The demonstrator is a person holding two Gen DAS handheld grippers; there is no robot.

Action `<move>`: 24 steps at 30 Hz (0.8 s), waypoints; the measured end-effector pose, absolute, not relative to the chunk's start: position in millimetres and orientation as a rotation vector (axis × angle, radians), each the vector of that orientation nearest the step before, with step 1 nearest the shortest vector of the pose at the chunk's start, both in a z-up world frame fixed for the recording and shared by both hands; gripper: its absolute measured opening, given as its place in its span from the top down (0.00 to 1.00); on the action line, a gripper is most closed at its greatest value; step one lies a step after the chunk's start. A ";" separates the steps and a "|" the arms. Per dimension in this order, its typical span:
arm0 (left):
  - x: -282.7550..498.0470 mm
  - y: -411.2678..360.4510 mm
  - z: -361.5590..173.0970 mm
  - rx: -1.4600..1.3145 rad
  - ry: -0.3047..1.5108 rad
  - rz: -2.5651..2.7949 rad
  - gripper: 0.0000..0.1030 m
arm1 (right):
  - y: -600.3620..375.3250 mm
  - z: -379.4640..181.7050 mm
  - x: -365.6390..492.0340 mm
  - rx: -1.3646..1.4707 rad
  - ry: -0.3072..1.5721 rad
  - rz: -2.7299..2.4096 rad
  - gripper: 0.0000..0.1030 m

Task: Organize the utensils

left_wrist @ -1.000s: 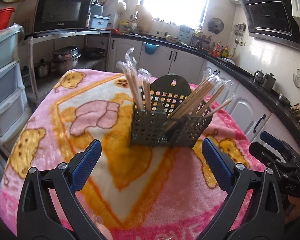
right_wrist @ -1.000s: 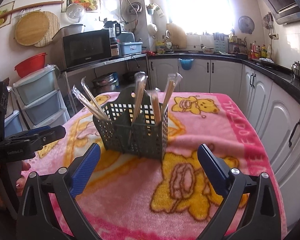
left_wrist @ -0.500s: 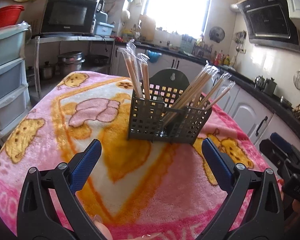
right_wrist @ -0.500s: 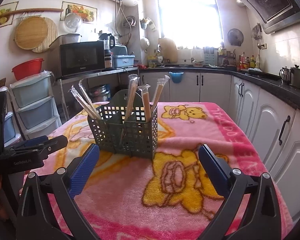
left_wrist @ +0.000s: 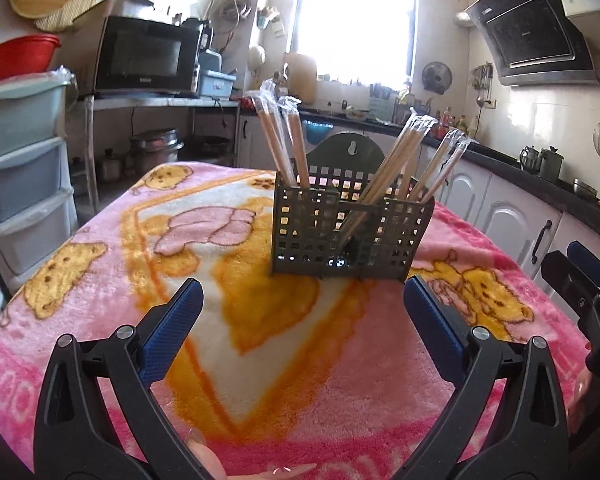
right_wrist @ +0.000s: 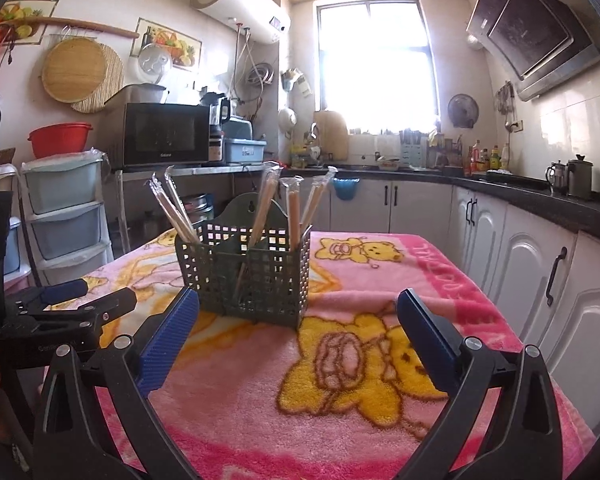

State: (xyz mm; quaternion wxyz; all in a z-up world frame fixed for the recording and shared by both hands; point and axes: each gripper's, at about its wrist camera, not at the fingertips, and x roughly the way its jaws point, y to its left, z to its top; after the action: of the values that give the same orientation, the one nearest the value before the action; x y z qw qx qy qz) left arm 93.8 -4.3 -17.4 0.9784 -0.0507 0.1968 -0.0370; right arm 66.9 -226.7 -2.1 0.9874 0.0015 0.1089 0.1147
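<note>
Holding both tools back from the work, I had the left hand-held gripper (left_wrist: 300, 316) spread wide with nothing between its blue pads, and the right hand-held gripper (right_wrist: 298, 322) likewise apart and empty. The dark green perforated plastic caddy (left_wrist: 346, 232) stood upright near the middle of the table, on the pink fleece blanket with yellow bears (left_wrist: 228, 320), just ahead of both sets of fingers. Every plastic-wrapped pair of wooden chopsticks (left_wrist: 400, 160) I could see sat inside it; I saw none loose on the cloth, so I judged the sorting close to finished.

To do any remaining step well, I judged it best to come in from above, pinch one wrapped pair near its upper end, and lift along its own line so the caddy would not tip or drag.

The long axes ran up out of the compartments: the left bundle (left_wrist: 278, 140) leaned toward the left, the others slanted up to the right, wrapper tips uppermost.
</note>
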 end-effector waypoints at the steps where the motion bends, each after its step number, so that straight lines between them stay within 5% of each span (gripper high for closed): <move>1: 93.0 -4.6 -17.9 -0.101 0.390 -0.076 0.10 | -228.0 -3.6 65.8 0.009 0.210 0.234 0.06; 24: 90.6 -5.6 -20.1 -0.075 0.366 -0.062 0.10 | -228.6 -9.5 62.2 0.004 0.192 0.215 0.06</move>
State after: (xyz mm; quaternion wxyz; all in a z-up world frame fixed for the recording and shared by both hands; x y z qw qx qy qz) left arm 90.6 -5.6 -20.1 0.9821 -0.0370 0.1819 -0.0307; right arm 62.2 -228.6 -9.5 0.9896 0.0022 0.0958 0.1069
